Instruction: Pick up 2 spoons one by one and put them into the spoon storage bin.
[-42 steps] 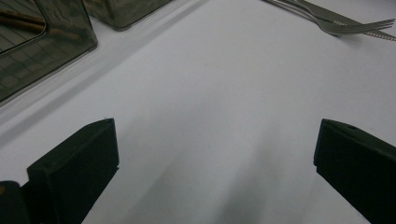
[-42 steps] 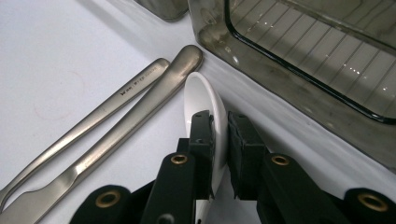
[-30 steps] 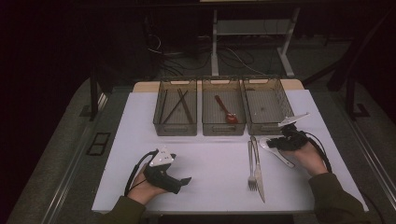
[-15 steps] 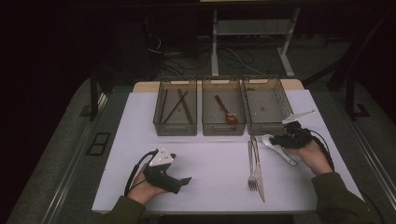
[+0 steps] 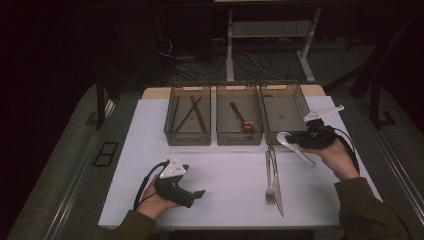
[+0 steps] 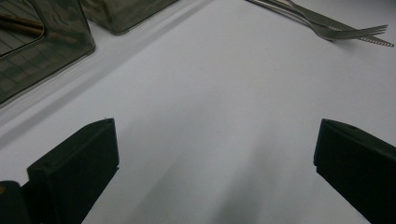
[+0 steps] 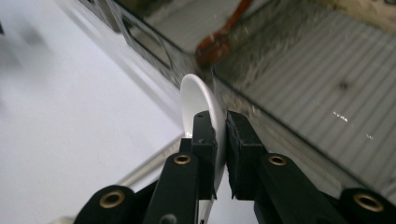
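The right gripper pinches a white spoon at the right of the frame; the left gripper, lower left, is wide open, holding nothing

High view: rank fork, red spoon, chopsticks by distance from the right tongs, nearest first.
From the right tongs, shut on a white spoon:
1. Red spoon, middle bin, to their left.
2. Fork, on the table, nearer the person; close to 1.
3. Chopsticks, left bin, clearly farthest.
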Motion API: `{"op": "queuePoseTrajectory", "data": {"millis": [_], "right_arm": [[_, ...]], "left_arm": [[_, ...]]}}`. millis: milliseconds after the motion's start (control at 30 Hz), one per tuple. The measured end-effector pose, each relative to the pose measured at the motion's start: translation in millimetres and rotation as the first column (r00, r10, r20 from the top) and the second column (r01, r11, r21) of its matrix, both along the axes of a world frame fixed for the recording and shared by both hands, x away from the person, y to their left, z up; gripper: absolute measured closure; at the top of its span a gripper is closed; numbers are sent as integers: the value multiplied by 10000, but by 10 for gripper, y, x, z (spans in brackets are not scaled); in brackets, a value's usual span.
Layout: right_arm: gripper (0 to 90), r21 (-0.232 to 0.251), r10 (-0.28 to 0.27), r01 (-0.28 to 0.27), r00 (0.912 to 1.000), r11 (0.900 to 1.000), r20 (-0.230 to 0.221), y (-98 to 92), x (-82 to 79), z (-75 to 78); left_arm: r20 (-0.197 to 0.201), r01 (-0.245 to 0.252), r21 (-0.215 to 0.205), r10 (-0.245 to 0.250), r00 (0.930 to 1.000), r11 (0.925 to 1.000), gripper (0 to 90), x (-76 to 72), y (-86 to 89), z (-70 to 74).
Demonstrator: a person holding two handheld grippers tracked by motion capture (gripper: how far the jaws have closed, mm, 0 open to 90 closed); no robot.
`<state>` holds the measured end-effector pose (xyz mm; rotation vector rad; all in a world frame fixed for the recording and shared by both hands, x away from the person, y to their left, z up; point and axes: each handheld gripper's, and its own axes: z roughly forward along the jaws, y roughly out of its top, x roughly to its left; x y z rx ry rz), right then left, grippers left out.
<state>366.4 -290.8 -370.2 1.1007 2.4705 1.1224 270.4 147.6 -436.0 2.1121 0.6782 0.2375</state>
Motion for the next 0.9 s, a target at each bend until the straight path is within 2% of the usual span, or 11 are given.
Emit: {"op": "queuePoseTrajectory", "data": {"millis": [533, 900], "right_arm": [[817, 48, 572, -575, 9972, 9983, 487, 401, 367, 333], [818, -158, 965, -957, 9934, 9953, 621, 831, 665, 481]], "left_arm": [[-59, 41, -219, -42, 10000, 9998, 0, -1, -2, 1], [-102, 91, -307, -94, 9999, 9995, 0, -1, 1, 5]]}}
